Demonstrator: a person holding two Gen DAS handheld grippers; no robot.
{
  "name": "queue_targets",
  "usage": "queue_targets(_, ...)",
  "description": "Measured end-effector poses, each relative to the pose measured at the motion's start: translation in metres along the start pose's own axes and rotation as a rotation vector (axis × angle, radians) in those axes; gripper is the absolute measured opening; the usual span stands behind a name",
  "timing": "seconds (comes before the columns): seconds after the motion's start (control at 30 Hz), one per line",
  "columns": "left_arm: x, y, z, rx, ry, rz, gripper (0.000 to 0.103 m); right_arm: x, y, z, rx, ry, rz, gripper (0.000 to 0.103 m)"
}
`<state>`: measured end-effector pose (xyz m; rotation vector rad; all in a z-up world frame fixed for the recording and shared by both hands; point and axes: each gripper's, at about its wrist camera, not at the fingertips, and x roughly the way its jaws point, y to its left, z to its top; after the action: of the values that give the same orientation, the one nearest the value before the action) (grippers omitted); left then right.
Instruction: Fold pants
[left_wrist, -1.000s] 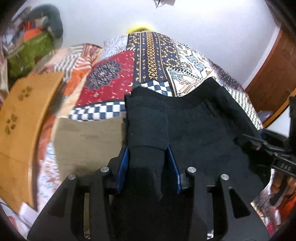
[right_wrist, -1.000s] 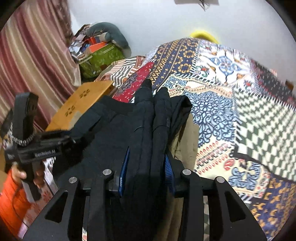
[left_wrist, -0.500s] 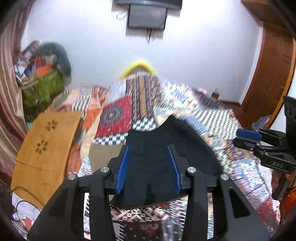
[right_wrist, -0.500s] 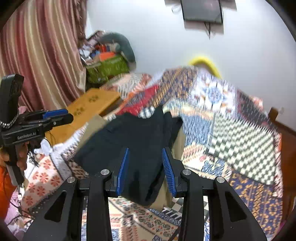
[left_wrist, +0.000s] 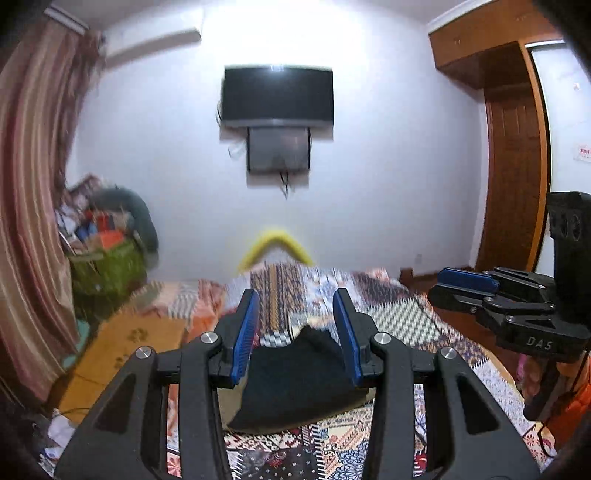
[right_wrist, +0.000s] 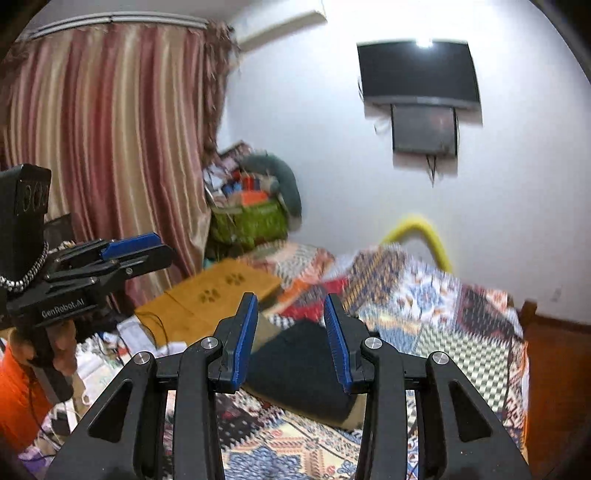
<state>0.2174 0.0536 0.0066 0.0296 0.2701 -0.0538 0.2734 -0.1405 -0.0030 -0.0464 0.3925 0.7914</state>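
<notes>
Your left gripper and right gripper hang released, gripping nothing. The folded black pants lie on the patterned bedspread, a wooden board beside. A green bag holds clutter.

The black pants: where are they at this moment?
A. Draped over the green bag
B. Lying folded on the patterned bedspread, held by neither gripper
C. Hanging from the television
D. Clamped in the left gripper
B: the black pants lie folded on the patterned bedspread, while the left gripper and right gripper stand open above them with nothing between the pads.
</notes>
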Motion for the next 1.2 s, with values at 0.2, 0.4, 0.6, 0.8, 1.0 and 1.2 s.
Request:
queue_targets(0.2,-0.05,-0.012,0.0,-0.011,-0.081,0.006,0.05,-0.044,0.024,0.003,-0.006,-0.13,0.006,0.04)
queue_targets(0.4,-0.071,-0.021,-0.012,-0.021,-0.092,-0.003,0.063,-0.068,0.04,-0.005,0.002,-0.191,-0.001,0.06)
queue_targets(0.6,-0.08,-0.032,-0.021,-0.009,-0.094,0.017,0.076,-0.077,0.042,-0.013,0.042,-0.204,-0.045,0.082)
queue_targets(0.8,-0.085,-0.031,-0.027,-0.029,-0.109,0.043,0.093,-0.085,0.044,-0.017,0.05,-0.205,-0.086,0.093)
queue_targets(1.0,-0.081,-0.029,-0.031,-0.046,-0.103,0.042,0.095,-0.088,0.047,-0.019,0.046,-0.212,-0.114,0.102)
queue_targets(1.2,-0.081,-0.029,-0.032,-0.056,-0.098,0.038,0.097,-0.088,0.046,-0.022,0.056,-0.201,-0.122,0.102)
